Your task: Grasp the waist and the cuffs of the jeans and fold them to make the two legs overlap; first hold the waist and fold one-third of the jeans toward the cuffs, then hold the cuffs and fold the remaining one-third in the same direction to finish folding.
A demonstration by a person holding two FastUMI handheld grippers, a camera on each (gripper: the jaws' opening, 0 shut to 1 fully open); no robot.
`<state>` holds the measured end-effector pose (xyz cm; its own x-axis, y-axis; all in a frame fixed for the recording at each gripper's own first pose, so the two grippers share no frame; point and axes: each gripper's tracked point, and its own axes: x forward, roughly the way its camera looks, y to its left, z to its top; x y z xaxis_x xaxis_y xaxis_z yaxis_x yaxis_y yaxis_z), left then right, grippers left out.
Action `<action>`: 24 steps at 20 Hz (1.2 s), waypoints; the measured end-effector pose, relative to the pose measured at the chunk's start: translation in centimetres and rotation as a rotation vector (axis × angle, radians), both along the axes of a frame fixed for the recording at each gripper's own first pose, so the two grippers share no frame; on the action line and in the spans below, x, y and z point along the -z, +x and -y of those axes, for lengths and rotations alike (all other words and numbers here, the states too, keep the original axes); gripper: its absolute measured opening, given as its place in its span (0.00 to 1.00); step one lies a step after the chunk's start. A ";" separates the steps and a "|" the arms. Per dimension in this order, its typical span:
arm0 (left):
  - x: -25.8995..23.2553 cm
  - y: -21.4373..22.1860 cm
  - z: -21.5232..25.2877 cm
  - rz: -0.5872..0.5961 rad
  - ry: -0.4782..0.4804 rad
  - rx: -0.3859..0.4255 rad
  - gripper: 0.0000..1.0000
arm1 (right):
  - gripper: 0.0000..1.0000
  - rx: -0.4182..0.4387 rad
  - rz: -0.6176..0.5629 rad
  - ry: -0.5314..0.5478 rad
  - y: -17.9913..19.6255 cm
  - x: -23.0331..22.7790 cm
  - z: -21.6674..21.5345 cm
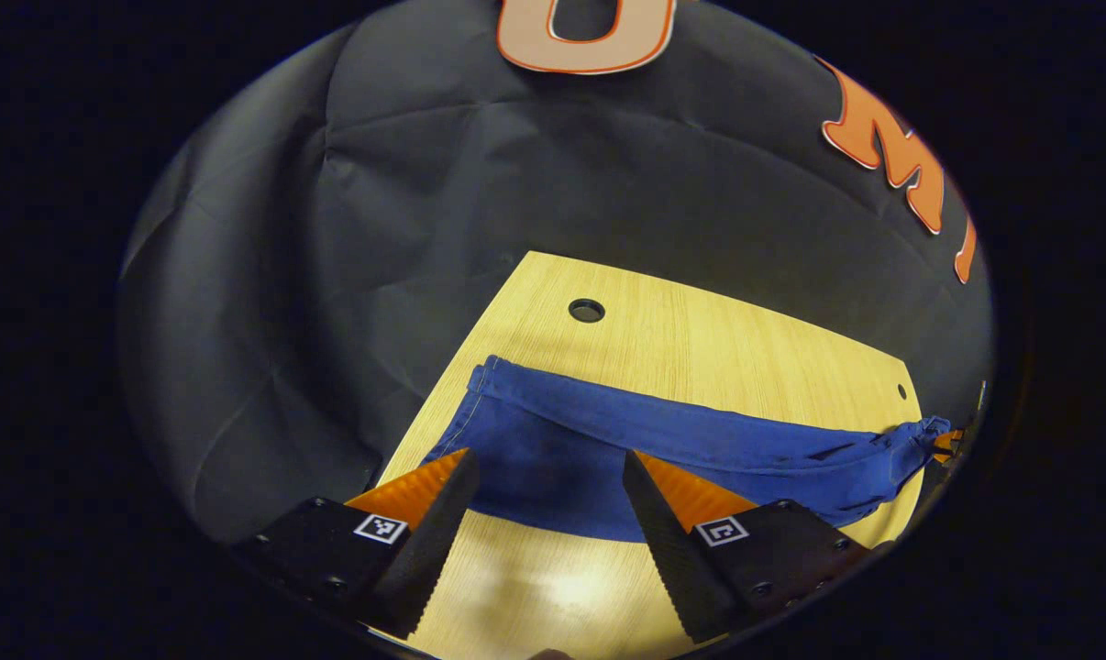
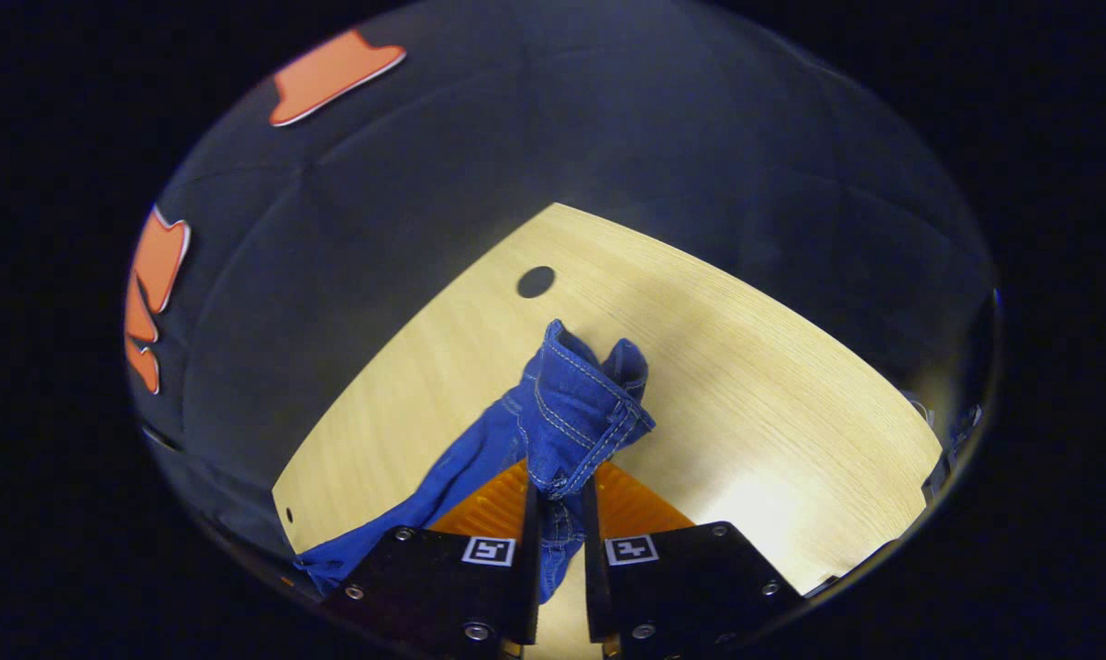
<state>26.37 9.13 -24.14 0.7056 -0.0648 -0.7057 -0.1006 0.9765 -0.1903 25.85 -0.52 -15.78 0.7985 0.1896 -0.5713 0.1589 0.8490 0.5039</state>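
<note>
Blue jeans (image 1: 663, 440) lie in a long strip across the wooden table (image 1: 700, 339). My left gripper (image 1: 547, 456) is open, its two fingertips spread over the near edge of the cloth by the left, hemmed end. At the strip's far right the denim is bunched in the other gripper (image 1: 945, 444). In the right gripper view, my right gripper (image 2: 560, 490) is shut on a stitched end of the jeans (image 2: 579, 403), which bunches up above the fingers while the rest trails off to the lower left. I cannot tell whether that end is waist or cuff.
The table (image 2: 773, 385) has a round cable hole (image 1: 587, 310) beyond the jeans, also seen as a dark hole (image 2: 536, 280) in the right gripper view. Black cloth walls close in behind the table's far edges. Bare wood lies in front of the left gripper.
</note>
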 end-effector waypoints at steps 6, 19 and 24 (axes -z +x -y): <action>0.7 -0.2 0.1 -0.030 -0.031 -0.042 0.98 | 0.21 -0.148 0.123 0.018 -3.3 -6.5 -5.2; 2.0 -1.0 1.0 -0.117 -0.120 -0.118 0.98 | 0.21 -0.439 0.168 -0.022 -9.4 -7.9 -18.0; 2.3 -1.2 1.3 -0.150 -0.184 -0.140 0.98 | 0.20 -0.495 0.131 -0.072 -10.6 -5.7 -22.5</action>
